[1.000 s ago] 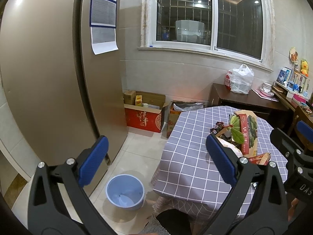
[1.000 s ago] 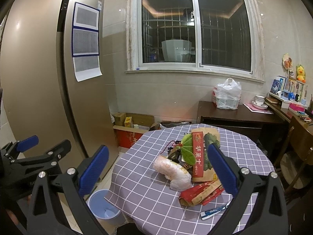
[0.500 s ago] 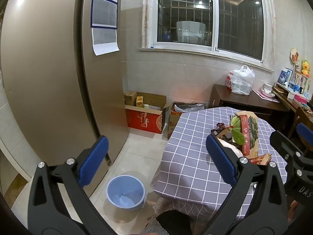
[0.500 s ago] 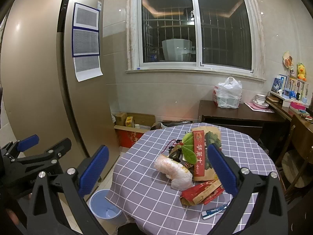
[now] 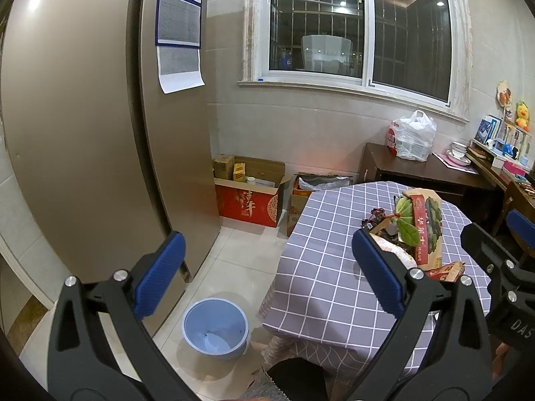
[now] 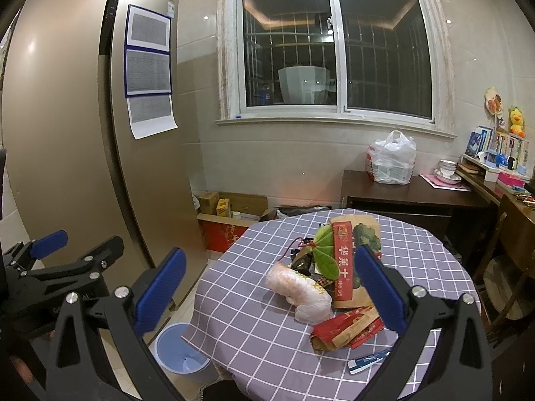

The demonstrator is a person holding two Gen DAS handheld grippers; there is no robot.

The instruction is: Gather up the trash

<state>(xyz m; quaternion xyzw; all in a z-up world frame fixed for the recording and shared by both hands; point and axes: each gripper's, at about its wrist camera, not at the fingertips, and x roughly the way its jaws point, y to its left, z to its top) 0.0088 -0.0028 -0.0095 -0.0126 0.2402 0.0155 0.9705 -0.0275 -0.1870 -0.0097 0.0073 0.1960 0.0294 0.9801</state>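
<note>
A pile of trash lies on the checked tablecloth (image 6: 254, 320): a white crumpled plastic bag (image 6: 299, 292), a brown paper bag with a red band (image 6: 351, 260), a red wrapper (image 6: 347, 329) and a small blue-white packet (image 6: 367, 361). The paper bag also shows in the left wrist view (image 5: 426, 230). A light blue bin (image 5: 215, 329) stands on the floor left of the table; it also shows in the right wrist view (image 6: 179, 347). My left gripper (image 5: 267, 270) is open and empty, above the floor. My right gripper (image 6: 271, 287) is open and empty, short of the pile.
A tall gold fridge (image 5: 100, 133) stands at the left. Open cardboard boxes (image 5: 250, 193) sit against the back wall. A dark sideboard (image 6: 411, 193) holds a white plastic bag (image 6: 391, 160). A wooden chair (image 6: 511, 254) stands right of the table.
Both views have shifted slightly, as both grippers drifted a little. Both grippers stay open and empty; nothing on the table has moved.
</note>
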